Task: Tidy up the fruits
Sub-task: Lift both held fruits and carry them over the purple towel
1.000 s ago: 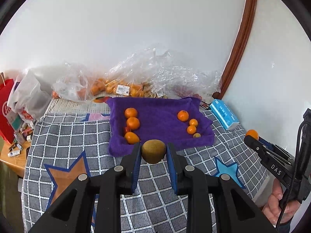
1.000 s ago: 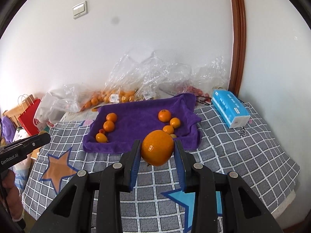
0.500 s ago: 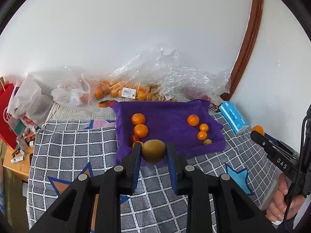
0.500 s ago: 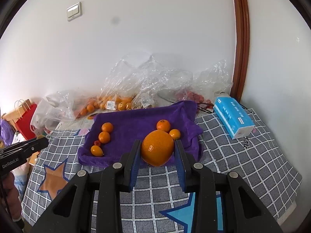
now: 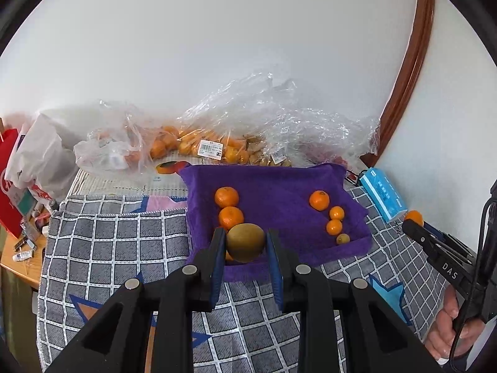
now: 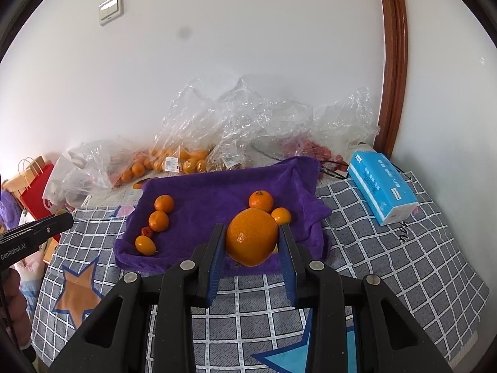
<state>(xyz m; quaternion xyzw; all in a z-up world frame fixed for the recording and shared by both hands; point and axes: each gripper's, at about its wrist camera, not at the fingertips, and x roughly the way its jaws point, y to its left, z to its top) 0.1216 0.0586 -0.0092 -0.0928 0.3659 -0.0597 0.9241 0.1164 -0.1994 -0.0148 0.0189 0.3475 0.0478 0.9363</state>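
My left gripper (image 5: 245,245) is shut on a brown-green kiwi (image 5: 245,241), held over the near edge of the purple towel (image 5: 273,183). My right gripper (image 6: 252,242) is shut on a large orange (image 6: 252,236), also above the towel's (image 6: 217,192) near edge. On the towel a left row of small oranges (image 6: 158,220) ends in a red fruit (image 6: 146,231) and an oval one (image 6: 145,245). A right row holds small oranges (image 5: 319,200) and a tiny brownish fruit (image 5: 342,238). The kiwi hides part of the left row in the left wrist view.
Clear plastic bags of oranges (image 5: 186,146) and other fruit line the wall behind the towel. A blue tissue pack (image 6: 382,191) lies at the right. A red paper bag (image 6: 37,192) and white bags stand at the left. The checked grey cloth (image 6: 388,264) covers the table.
Both grippers have moved forward and slightly down toward the purple towel, each still holding its fruit. The towel and its fruit rows now look closer in both views.
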